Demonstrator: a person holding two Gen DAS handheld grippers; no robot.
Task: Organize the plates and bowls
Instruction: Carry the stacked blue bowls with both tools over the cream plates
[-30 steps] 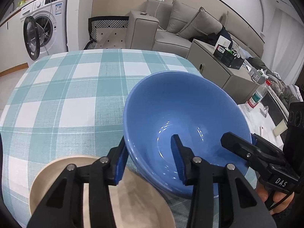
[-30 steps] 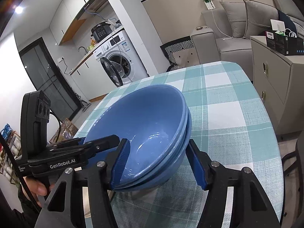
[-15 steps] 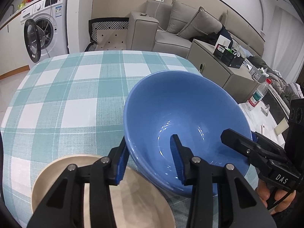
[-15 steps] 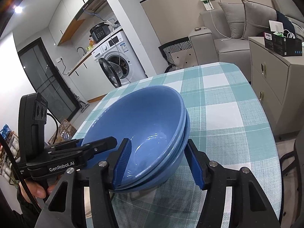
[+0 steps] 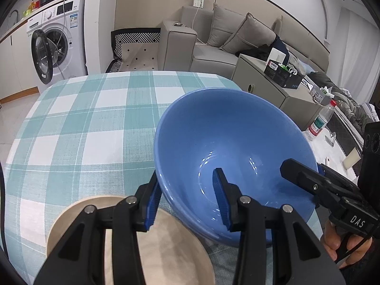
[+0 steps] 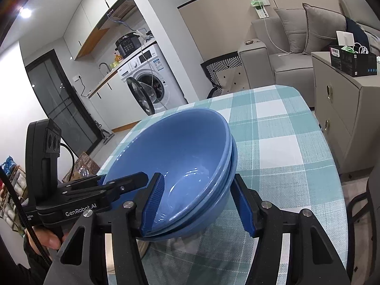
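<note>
A stack of blue bowls (image 5: pixel 228 152) (image 6: pixel 180 166) is tilted above the checked tablecloth (image 5: pixel 83 123). My left gripper (image 5: pixel 187 199) straddles its near rim, one finger inside and one outside, with a gap left at the wall. My right gripper (image 6: pixel 199 201) straddles the opposite rim the same way, its jaws wide. Each gripper shows in the other's view: the right one (image 5: pixel 320 190) and the left one (image 6: pixel 102 194). A beige plate (image 5: pixel 125 239) lies under my left gripper.
The table's right edge (image 6: pixel 327 152) is close to the bowls. Beyond it stand a grey cabinet (image 6: pixel 344 99) and a sofa (image 5: pixel 213 45). A washing machine (image 5: pixel 54 45) is at the far left. A water bottle (image 5: pixel 320 121) stands on a low table at the right.
The bowl stack and both grippers have stayed almost still; the views have shifted only slightly.
</note>
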